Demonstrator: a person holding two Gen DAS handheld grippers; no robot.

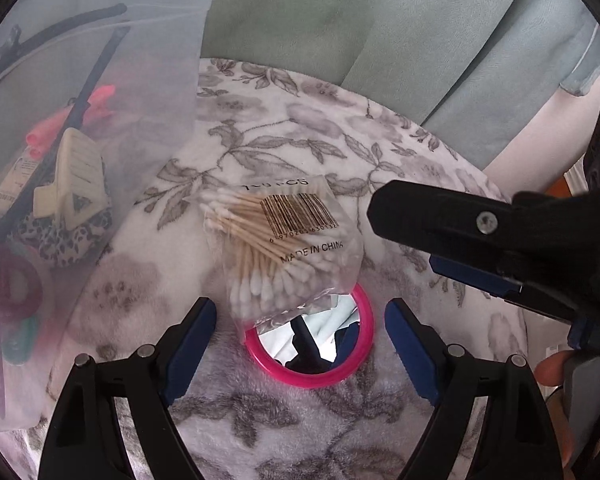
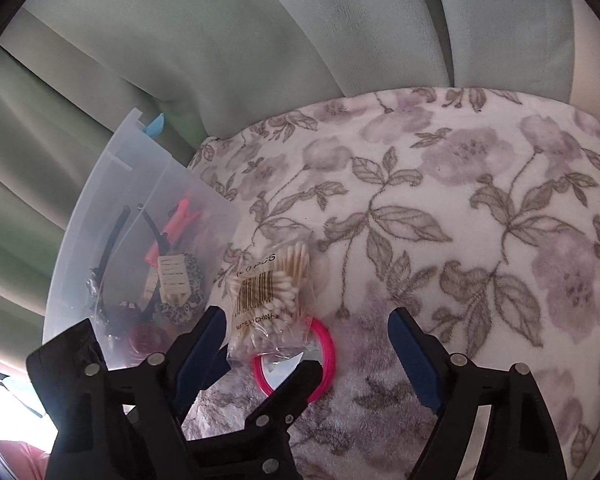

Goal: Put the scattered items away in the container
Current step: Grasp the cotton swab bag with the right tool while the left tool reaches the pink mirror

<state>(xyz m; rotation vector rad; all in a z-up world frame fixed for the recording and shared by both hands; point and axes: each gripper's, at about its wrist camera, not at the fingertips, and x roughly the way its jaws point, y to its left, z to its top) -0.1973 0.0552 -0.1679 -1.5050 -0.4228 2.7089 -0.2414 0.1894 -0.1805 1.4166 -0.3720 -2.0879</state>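
The clear plastic bag of wooden cotton swabs (image 1: 284, 248) carries a black barcode with "MADE IN CHINA" printed below it. A count ending in "PCS" stands at its top edge; its digits are unclear.

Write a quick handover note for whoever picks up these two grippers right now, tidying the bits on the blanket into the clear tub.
Left gripper: open, empty, its fingers either side of the pink mirror.
Right gripper: open, empty, beside the left one.
Bag of cotton swabs: on the floral blanket, its lower end overlapping the mirror's top edge.
Clear tub: at the blanket's left edge.
Done: cream hair claw, leopard scrunchie, pink clips and dark hairbands are in the tub.
Left: swab bag and mirror.
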